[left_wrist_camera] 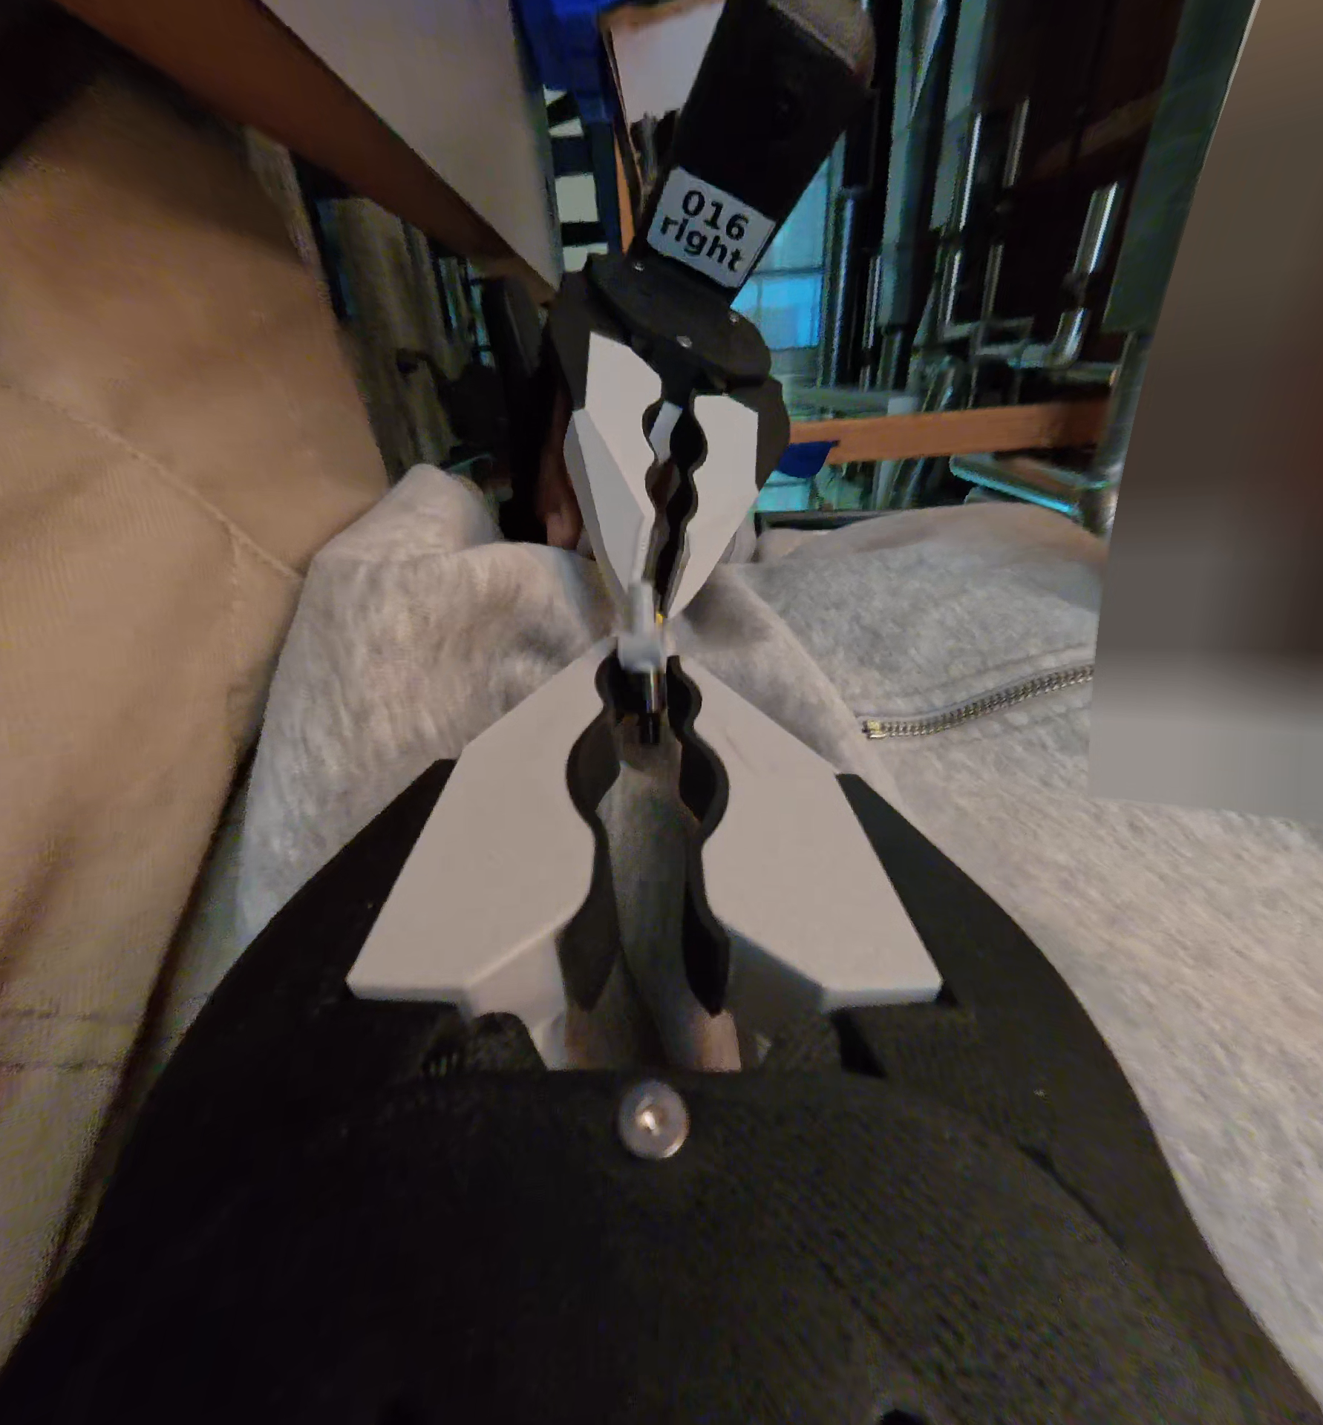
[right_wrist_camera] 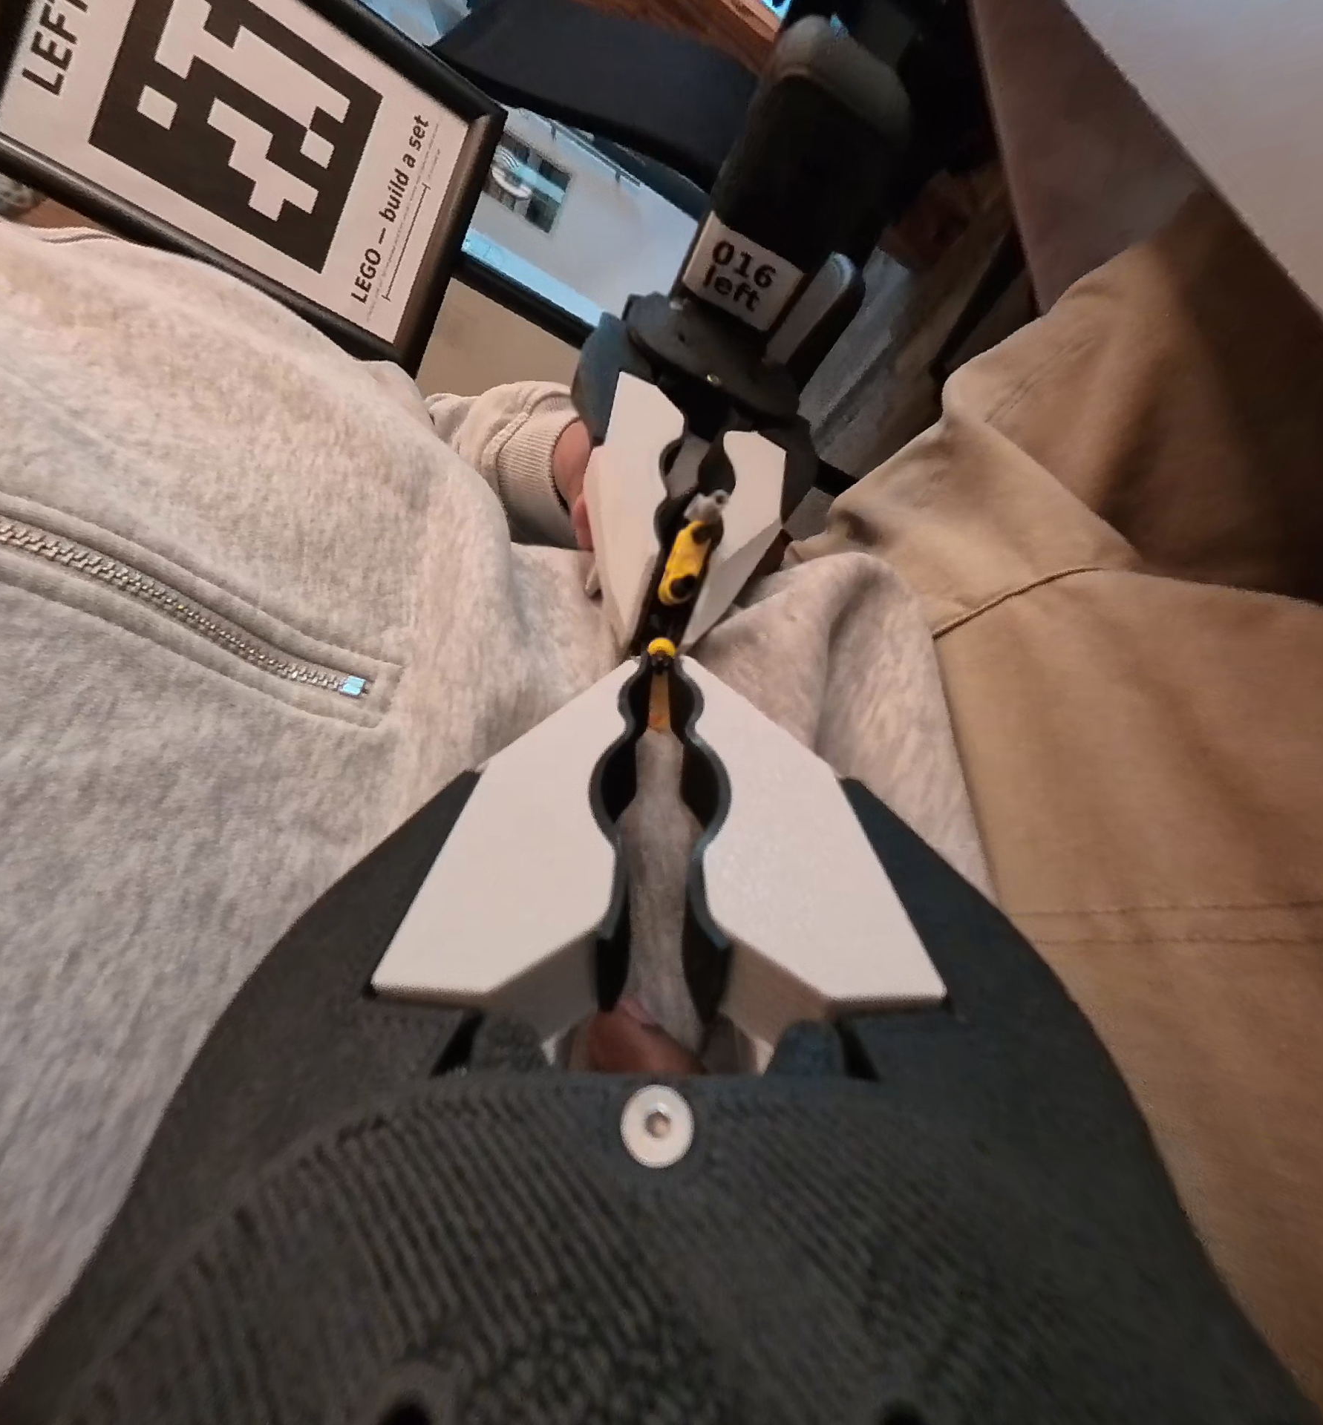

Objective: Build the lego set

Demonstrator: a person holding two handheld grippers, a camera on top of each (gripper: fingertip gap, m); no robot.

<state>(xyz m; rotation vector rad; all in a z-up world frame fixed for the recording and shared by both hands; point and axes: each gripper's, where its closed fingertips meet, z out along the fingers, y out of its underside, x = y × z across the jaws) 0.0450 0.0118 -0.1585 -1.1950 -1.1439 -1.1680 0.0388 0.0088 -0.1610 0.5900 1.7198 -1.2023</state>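
My two grippers meet tip to tip in the air over a person's lap. My left gripper (left_wrist_camera: 643,665) is shut on a small lego assembly (left_wrist_camera: 637,646) of pale grey and black parts. In the right wrist view the left gripper (right_wrist_camera: 654,628) shows that assembly's yellow part (right_wrist_camera: 683,561) and a grey bit (right_wrist_camera: 706,505) between its fingers. My right gripper (right_wrist_camera: 658,669) is shut on a thin yellow lego piece (right_wrist_camera: 658,698) with a black-and-yellow tip that touches the left gripper's tips. It also shows in the left wrist view (left_wrist_camera: 654,605), above mine.
A grey zip hoodie (right_wrist_camera: 180,501) and tan clothing (right_wrist_camera: 1144,655) fill the space under and beside the grippers. A black-framed sign with a square marker (right_wrist_camera: 257,154) stands at the upper left. Metal racking (left_wrist_camera: 990,270) is behind. A hand (right_wrist_camera: 577,493) grips the left tool. The grippers are tip to tip, or close to it.
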